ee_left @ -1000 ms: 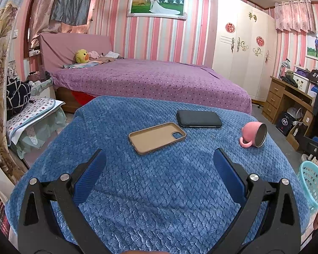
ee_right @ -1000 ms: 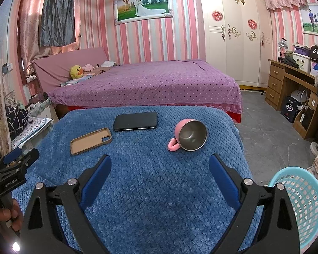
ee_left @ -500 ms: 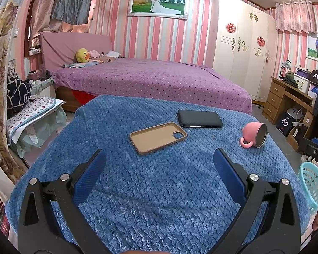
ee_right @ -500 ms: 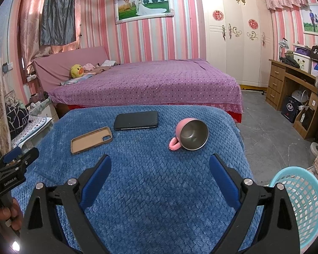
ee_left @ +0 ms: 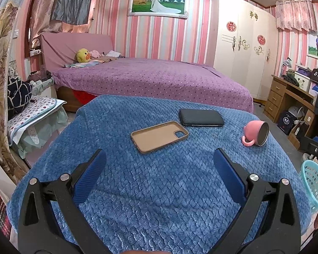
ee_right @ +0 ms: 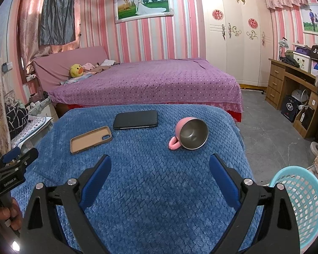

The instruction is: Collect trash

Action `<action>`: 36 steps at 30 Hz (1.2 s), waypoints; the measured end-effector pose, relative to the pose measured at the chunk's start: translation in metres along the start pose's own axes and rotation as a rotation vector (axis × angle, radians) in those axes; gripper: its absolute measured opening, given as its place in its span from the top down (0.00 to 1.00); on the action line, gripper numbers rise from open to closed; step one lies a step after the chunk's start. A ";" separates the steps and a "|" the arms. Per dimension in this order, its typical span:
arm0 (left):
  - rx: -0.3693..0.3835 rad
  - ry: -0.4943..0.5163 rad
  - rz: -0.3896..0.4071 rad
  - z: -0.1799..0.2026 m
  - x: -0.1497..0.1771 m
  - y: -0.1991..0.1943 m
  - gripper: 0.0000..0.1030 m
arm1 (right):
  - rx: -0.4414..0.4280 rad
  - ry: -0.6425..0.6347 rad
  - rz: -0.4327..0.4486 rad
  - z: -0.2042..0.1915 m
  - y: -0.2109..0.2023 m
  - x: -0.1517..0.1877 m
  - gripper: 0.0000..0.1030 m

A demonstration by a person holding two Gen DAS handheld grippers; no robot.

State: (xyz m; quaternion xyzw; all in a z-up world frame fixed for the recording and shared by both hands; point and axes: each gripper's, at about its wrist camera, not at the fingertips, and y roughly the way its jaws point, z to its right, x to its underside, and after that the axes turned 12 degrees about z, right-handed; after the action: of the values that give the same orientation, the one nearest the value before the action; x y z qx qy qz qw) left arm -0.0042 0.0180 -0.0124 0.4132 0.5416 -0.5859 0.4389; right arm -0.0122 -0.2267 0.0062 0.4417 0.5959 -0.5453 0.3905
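left gripper (ee_left: 159,169): yours, spread, empty
right gripper (ee_right: 160,169): spread, empty
pink mug (ee_right: 189,133): tipped, right of black phone (ee_right: 135,119)
phone case (ee_right: 91,139): left of that phone

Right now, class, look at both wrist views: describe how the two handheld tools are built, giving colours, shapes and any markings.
Each tool, the left tool and the right tool, has two black triangular arms with cut-outs and silver bolts. Its fingers carry ribbed blue pads. In the right wrist view, the left tool's black body shows white lettering, too small to read with certainty.
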 end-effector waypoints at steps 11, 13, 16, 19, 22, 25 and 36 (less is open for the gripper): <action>-0.002 0.002 0.000 0.002 -0.001 0.001 0.05 | 0.004 0.004 0.004 0.002 0.001 0.000 0.11; -0.002 0.002 0.000 0.002 -0.001 0.001 0.05 | 0.007 0.004 0.005 0.002 0.001 0.000 0.11; -0.001 0.003 -0.001 0.003 -0.001 0.001 0.05 | 0.007 0.006 0.005 0.003 0.001 0.000 0.11; -0.001 0.002 -0.001 0.003 -0.001 0.001 0.05 | 0.003 0.004 0.004 0.004 0.001 0.000 0.11; -0.002 0.001 -0.001 0.003 -0.001 0.001 0.05 | 0.001 0.003 0.002 0.004 0.001 0.000 0.11; -0.002 0.001 -0.002 0.003 -0.001 0.001 0.05 | 0.001 0.003 0.002 0.004 0.001 0.001 0.11; 0.001 -0.002 -0.002 0.003 -0.001 0.000 0.05 | 0.003 0.001 0.003 0.004 0.001 0.000 0.11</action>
State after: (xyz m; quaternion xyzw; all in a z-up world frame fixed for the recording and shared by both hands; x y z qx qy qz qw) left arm -0.0035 0.0149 -0.0109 0.4122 0.5414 -0.5870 0.4387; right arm -0.0111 -0.2303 0.0053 0.4436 0.5947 -0.5452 0.3903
